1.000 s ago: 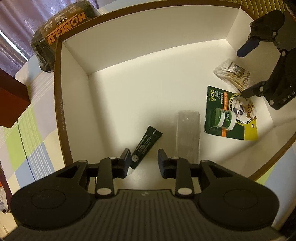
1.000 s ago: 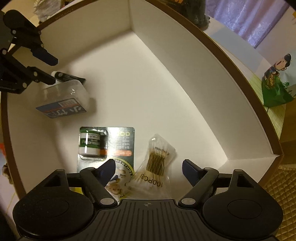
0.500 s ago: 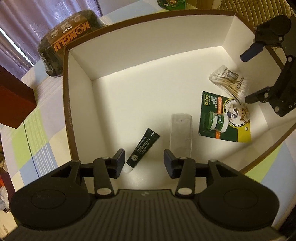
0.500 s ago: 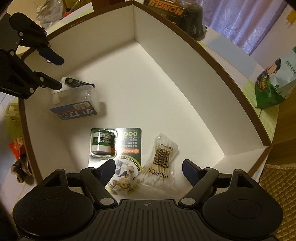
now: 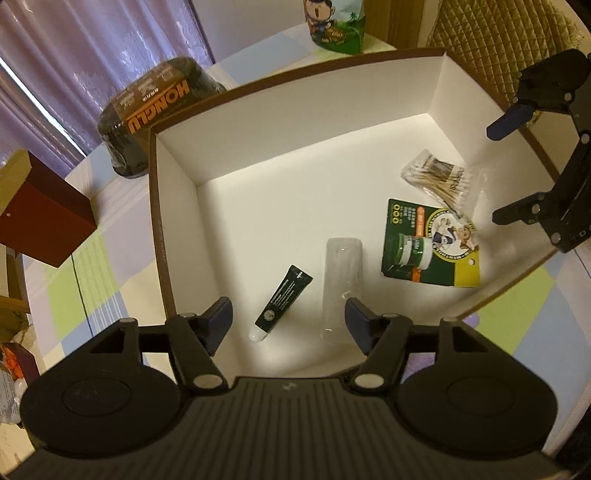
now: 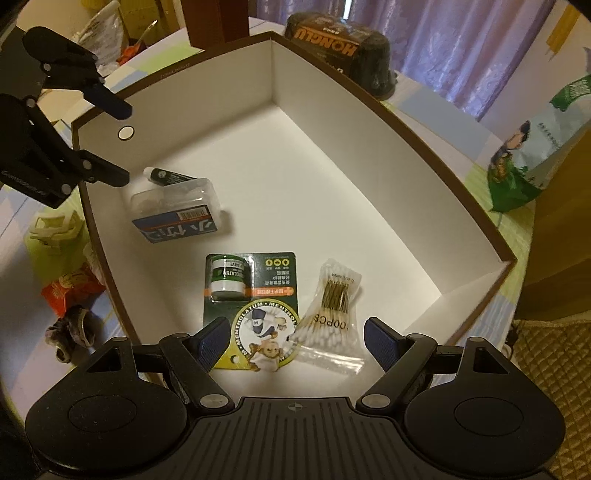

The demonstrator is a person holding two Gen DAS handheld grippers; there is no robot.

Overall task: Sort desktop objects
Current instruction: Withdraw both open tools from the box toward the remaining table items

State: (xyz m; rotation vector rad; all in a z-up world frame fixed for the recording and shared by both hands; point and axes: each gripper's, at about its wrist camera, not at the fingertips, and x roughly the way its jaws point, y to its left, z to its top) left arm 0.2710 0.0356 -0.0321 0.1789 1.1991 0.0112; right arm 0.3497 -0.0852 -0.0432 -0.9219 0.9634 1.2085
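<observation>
A white box with a brown rim (image 5: 159,236) (image 6: 424,122) holds a dark green tube (image 5: 282,302) (image 6: 166,176), a clear plastic case (image 5: 341,284) (image 6: 177,210), a green carded balm jar (image 5: 430,243) (image 6: 251,288) and a bag of cotton swabs (image 5: 439,177) (image 6: 332,314). My left gripper (image 5: 288,321) hangs open above the box's near wall, over the tube and case, holding nothing. Over the opposite side my right gripper (image 6: 295,343) is open and empty, above the card and swabs. Each gripper shows in the other's view, left gripper (image 6: 122,144), right gripper (image 5: 498,173).
The box sits on a checked tablecloth (image 5: 92,288). Behind it stand a dark HONGLU package (image 5: 155,110) (image 6: 340,48), a green snack bag (image 5: 336,22) (image 6: 532,155) and a dark red box (image 5: 40,218). Clutter lies off the table edge (image 6: 70,295).
Both grippers have pulled up and back from the box, so more of the table shows. The left jaws opened wider. The tube and other items lie where they were.
</observation>
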